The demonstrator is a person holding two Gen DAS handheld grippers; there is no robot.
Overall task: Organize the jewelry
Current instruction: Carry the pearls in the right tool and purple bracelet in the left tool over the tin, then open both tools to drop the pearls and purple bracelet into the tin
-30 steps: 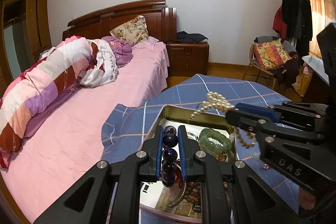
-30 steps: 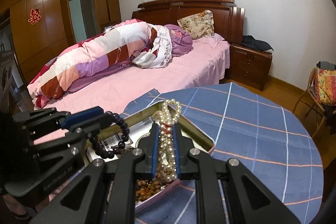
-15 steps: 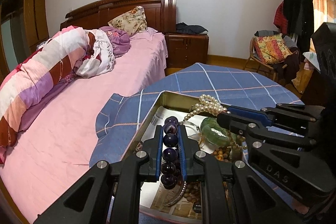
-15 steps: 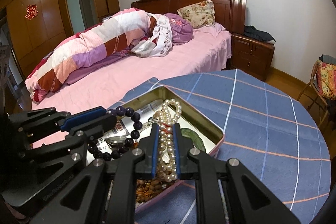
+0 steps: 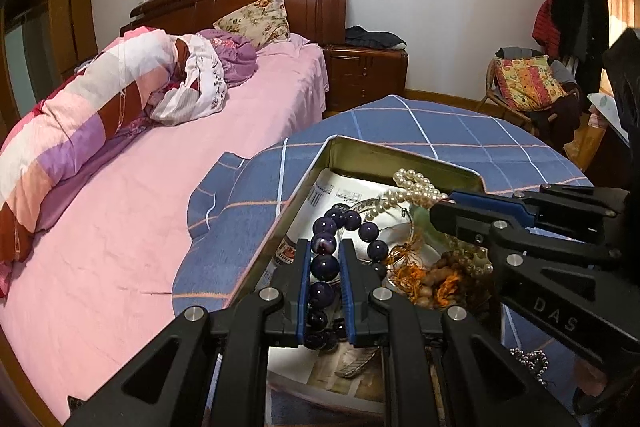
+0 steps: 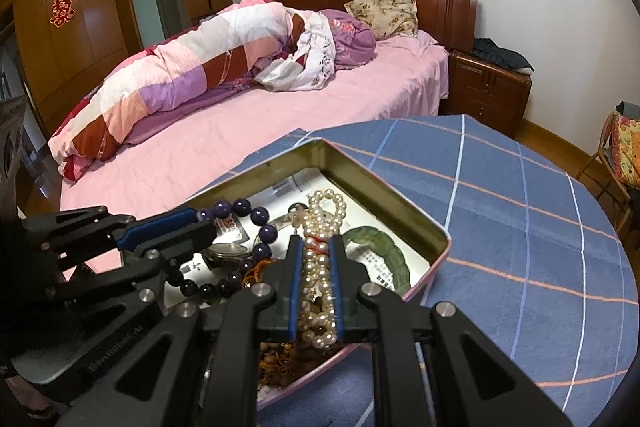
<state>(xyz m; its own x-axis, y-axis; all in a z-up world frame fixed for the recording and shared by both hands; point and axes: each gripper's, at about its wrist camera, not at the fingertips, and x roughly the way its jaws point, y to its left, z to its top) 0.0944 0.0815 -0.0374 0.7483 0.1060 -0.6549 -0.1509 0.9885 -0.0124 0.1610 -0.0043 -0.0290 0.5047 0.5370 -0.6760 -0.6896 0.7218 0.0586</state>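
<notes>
**Beads over the tin: both grippers loaded, release pending**

Landmark for these notes: the shallow rectangular metal tin with a pink outer wall, sitting on the round table under a blue checked cloth.

I have my left gripper pinching a bracelet of large dark purple round beads; its jaws are pressed onto the strand, and the free loop hangs forward over the tin's near-left part. My right gripper pinches a strand of small white pearls, with a loop standing up past the fingertips and the tail trailing down toward the tin's near edge. Both grippers hang just above the tin's interior, side by side and very near each other.

Already lying inside the tin: a green jade-like bangle toward the right wall, a heap of brown wooden beads with orange tassel threads at the near end, and printed paper lining the bottom.

Risks as I judge them:
- Tangling. Pearl tail and purple loop hang close; dropping both at once could knot them, or snag the orange threads.
- Collision. The two heads crowd one small space; a sideways drift could knock them together.
- Spill. Pearls hang near the tin's near rim, so an early release may drape them over the wall onto the cloth.
- Hard beads landing on the bangle could chip it.
</notes>
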